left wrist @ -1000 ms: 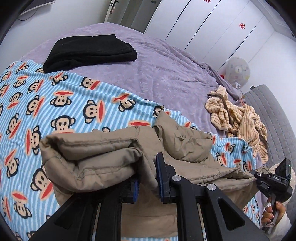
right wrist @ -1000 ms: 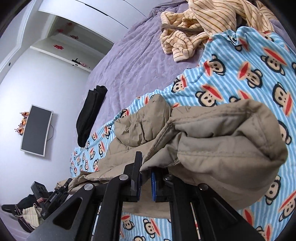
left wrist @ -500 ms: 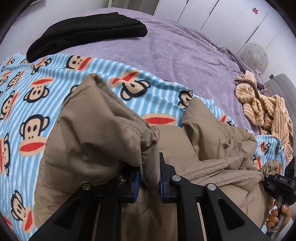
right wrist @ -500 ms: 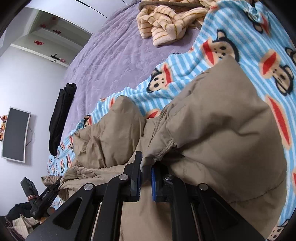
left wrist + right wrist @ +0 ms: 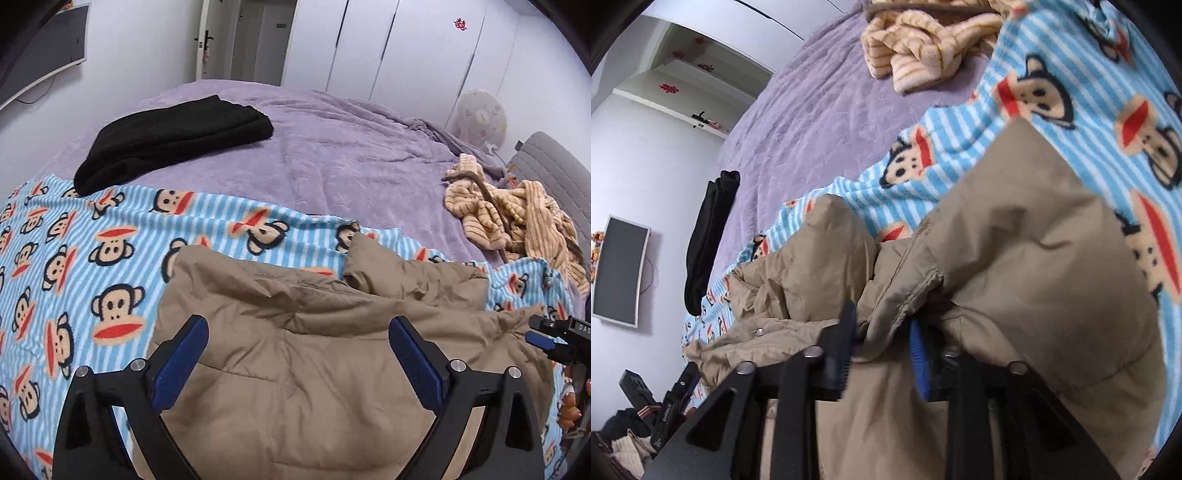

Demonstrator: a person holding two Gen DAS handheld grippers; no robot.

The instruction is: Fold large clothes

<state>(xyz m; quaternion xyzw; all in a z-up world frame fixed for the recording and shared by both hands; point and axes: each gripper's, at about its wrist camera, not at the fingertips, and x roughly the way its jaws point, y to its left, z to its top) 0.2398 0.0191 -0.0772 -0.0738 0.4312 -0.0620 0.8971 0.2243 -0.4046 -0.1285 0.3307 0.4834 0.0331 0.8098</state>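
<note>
1. A tan padded jacket (image 5: 314, 354) is seen folded on the monkey-print blanket (image 5: 92, 258), which is spread over the near part of the bed (image 5: 332, 155). Its long axis is laid across the left wrist view, parallel to the bed's near edge, with the folded-over upper edge turned toward the far side of the bed.
2. The jacket's near edge is cut off by the bottom of both views, and its right end is partly hidden behind the right gripper (image 5: 543, 338). The collar and hem cannot be told apart among the folds. The right wrist view is blurred around the fingers.
3. The left gripper (image 5: 299, 347) is held above the jacket with its fingers spread wide, having just been opening; the jacket's flat top is seen between and below them, and no fabric is pinched.
4. The right gripper's (image 5: 882, 343) fingers have just been opening and are parted, with a seamed fold of the jacket lying between them; whether the pads still touch it cannot be told.
5. A black folded garment (image 5: 173, 140) and a striped yellow garment (image 5: 517, 218) are left well apart from the jacket.
</note>
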